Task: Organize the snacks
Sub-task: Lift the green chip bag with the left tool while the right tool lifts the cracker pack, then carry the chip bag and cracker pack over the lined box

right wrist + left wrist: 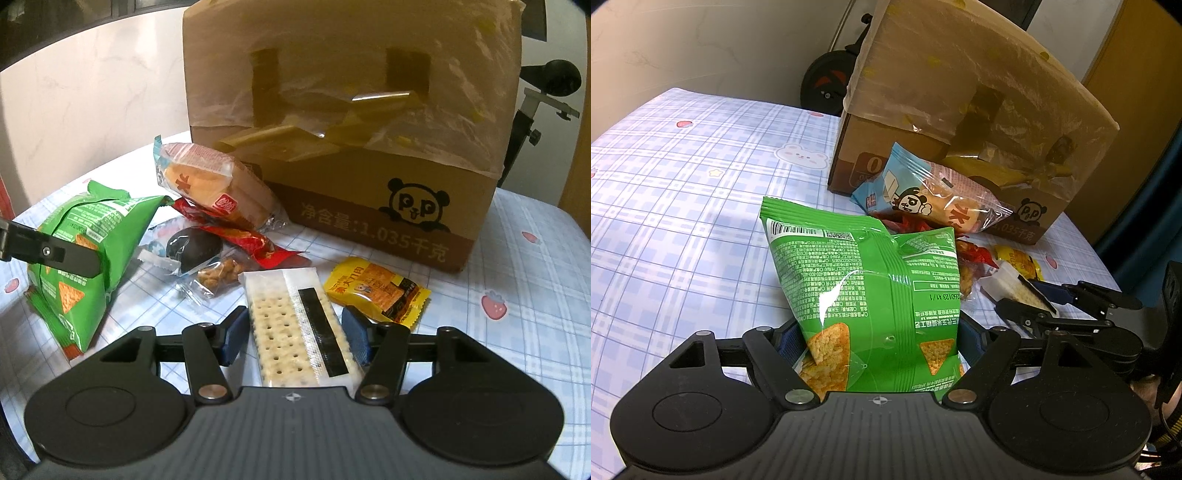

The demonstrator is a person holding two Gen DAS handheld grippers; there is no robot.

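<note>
Left wrist view: the left gripper clamps the green chip bag between its blue pads; the bag stands with its long axis running away from the camera, its crimped end with the barcode pointing toward the far side of the checked tablecloth; its print reads upside down. Beyond it a bread packet leans against the cardboard box, and the right gripper shows at the right edge with the cracker pack between its fingers.

Right wrist view: the cracker pack lies lengthwise between the jaws of the right gripper, long axis pointing toward the box; the right pad touches its edge, a narrow gap shows at the left pad, so a firm grip cannot be told. A yellow snack packet lies just right of it; the chip bag stands at left, pinched by a black finger; a red packet and a dark round cake lie between.
</note>
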